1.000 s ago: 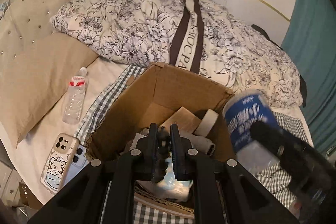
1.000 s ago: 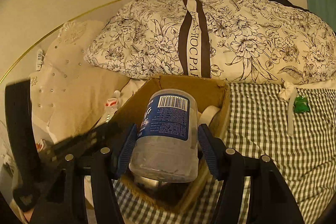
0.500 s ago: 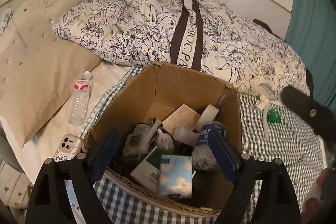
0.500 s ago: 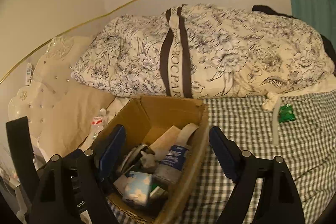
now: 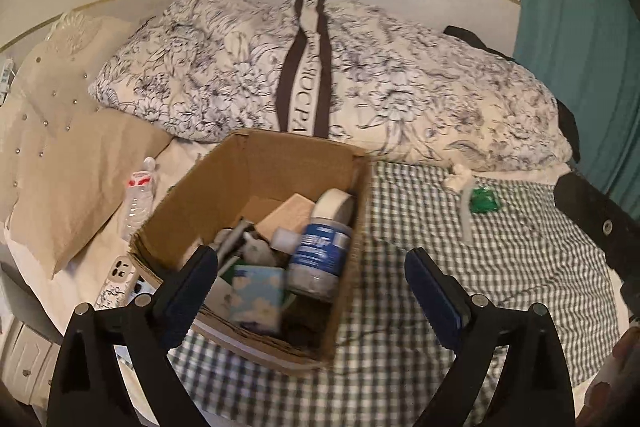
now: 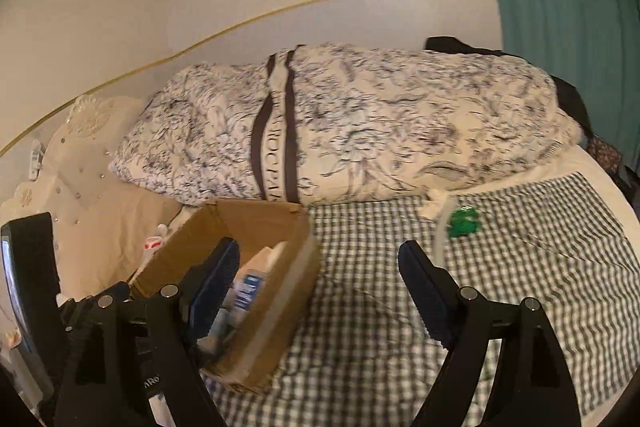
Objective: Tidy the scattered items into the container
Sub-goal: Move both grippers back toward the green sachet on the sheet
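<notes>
Both grippers have backed off from the box since a second ago: the left gripper (image 5: pixel 310 287) was pinched together over the tissue pack and the right gripper (image 6: pixel 318 287) was clamped on the blue-label jar, and now both are empty, with the left one's jaws opening the last bit and the right one's jaws spread wide, nothing between either pair. Nearest to the cameras, the tissue pack (image 5: pixel 258 297) and the blue-label jar (image 5: pixel 320 255) sit inside the cardboard box (image 5: pixel 248 171), along with a roll of tape (image 5: pixel 334 205) and other bits. Further out on the checked blanket (image 5: pixel 520 267), a small green packet (image 6: pixel 462 223) and a grey strip (image 5: pixel 466 215) beside it are still loose, well apart from the box. I'd say the next pick is that packet: come in low with the right one, jaws straddling it, and pinch it without bunching the cloth. Left of the box, a water bottle (image 5: pixel 138 195) and a phone (image 5: pixel 116 279) lie on the sheet. Both grippers point downward and forward, right one shallower, toward the floral duvet (image 6: pixel 360 131) at the back.
</notes>
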The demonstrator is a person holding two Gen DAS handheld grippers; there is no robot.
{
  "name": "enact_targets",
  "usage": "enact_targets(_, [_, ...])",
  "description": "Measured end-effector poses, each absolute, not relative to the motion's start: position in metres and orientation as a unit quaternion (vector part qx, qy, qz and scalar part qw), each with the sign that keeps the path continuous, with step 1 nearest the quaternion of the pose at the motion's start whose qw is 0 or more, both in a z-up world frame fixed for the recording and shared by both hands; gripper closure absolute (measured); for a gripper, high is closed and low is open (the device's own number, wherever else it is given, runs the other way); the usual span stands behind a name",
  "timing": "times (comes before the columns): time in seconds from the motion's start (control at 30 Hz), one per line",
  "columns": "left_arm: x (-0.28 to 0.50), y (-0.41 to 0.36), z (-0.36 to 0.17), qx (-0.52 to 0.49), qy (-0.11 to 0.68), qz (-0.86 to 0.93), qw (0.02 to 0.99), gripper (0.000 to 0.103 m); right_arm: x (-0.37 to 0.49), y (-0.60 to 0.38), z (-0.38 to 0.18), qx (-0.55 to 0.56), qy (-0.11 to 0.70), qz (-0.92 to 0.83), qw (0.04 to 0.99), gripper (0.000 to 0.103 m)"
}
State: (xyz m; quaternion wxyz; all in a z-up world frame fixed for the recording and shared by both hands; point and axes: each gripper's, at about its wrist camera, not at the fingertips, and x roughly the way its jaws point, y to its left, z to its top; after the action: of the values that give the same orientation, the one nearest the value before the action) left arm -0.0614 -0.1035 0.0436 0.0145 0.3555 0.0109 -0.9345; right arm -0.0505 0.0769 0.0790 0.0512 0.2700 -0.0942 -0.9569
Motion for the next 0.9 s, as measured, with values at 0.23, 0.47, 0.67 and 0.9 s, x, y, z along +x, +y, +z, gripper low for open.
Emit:
enact_targets(0.23, [-0.043, -0.049, 0.039, 0.351, 0.007, -0.936, -0.004, 0.002, -0.017, 0.139, 0.074, 0.258, -0.112, -0.960, 0.011, 0.021])
enact_targets(0.47, [-0.045, 0.012, 0.010, 0.366, -0.026, -0.930, -0.030, 0.002, 0.005, 0.215, 0.046, 0.258, -0.140, -0.955, -0.036, 0.021])
enact_targets(0.67, [-0.068, 0.057, -0.019, 0.383, -0.048, -0.921, -0.048, 0.002, 0.003, 0.263, 0.023, 0.260, -0.153, -0.951, -0.069, 0.021])
enact_targets(0.9, [-0.118, 0.093, -0.057, 0.405, -0.077, -0.909, -0.052, 0.002, -0.039, 0.291, 0.001, 0.270, -0.161, -0.947, -0.066, 0.021])
